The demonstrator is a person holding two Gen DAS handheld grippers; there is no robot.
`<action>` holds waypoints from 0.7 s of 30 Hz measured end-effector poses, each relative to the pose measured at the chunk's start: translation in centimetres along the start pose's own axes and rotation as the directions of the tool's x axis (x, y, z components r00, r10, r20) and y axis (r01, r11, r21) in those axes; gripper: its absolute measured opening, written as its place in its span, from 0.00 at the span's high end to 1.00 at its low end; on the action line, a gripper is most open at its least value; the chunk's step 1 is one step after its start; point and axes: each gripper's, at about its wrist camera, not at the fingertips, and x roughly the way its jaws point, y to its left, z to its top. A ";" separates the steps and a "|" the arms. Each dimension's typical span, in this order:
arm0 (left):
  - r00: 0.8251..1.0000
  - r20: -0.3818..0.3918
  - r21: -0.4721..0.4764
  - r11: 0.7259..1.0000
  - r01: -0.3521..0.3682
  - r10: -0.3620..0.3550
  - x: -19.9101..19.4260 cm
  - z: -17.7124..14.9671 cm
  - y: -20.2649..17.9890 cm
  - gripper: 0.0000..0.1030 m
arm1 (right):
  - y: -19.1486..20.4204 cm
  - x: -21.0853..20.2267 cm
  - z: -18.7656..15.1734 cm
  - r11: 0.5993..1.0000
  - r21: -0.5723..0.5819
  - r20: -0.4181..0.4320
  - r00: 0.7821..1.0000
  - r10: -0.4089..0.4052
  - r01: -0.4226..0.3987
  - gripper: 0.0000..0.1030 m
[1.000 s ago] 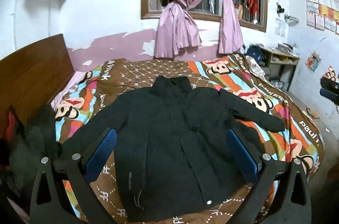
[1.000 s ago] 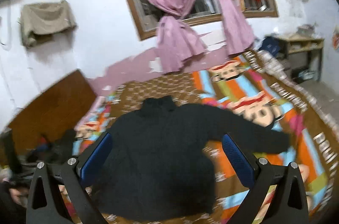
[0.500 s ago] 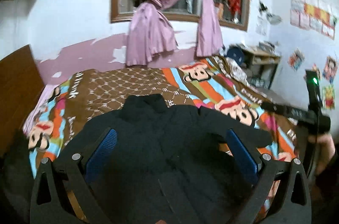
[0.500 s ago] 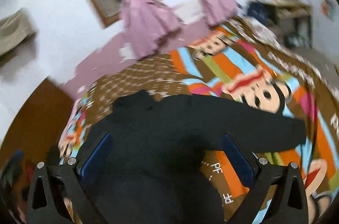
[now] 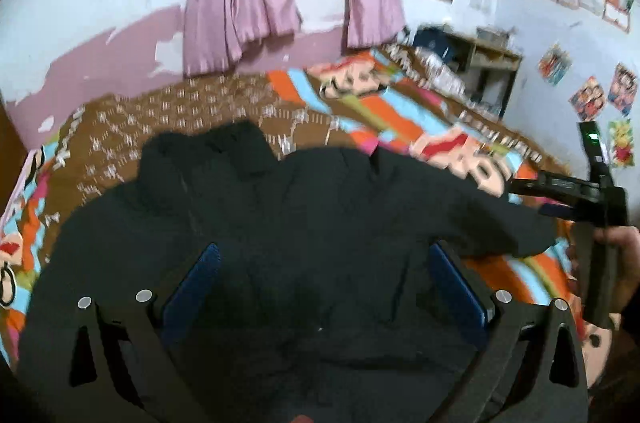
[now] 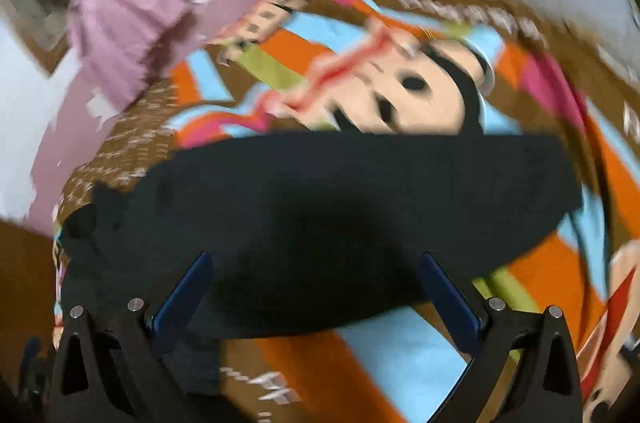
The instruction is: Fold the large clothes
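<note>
A large black jacket lies flat, front up, on the bed, collar toward the window and sleeves spread. My left gripper is open and empty, low over the jacket's chest. My right gripper is open and empty, just above the jacket's right sleeve, which stretches across the right wrist view to its cuff at the right. The right gripper also shows in the left wrist view, held in a hand beside the sleeve's cuff.
The bed carries a bright cartoon-monkey blanket. Pink curtains hang at the window behind it. A wooden shelf unit stands at the far right by a wall with posters. The right wrist view is motion-blurred.
Both grippers have moved forward and lower toward the jacket. The right gripper has swung right and down over the right sleeve. Both stay open.
</note>
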 end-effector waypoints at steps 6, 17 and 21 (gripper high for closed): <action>0.999 -0.053 -0.008 1.000 -0.008 0.008 6.4 -0.2 -0.8 0.02 | -11.9 2.2 -2.5 0.887 0.453 -0.030 0.996 -0.089 0.093 0.00; 0.985 -0.147 -0.077 0.992 -0.103 0.091 15.5 0.0 -2.2 0.02 | -17.4 4.8 -3.9 0.845 0.528 0.004 0.995 0.099 -0.086 0.01; 0.974 -0.190 -0.043 0.990 -0.135 0.124 17.9 -1.5 -2.9 0.02 | -17.8 5.3 -4.1 0.817 0.555 0.055 0.987 0.150 -0.155 0.45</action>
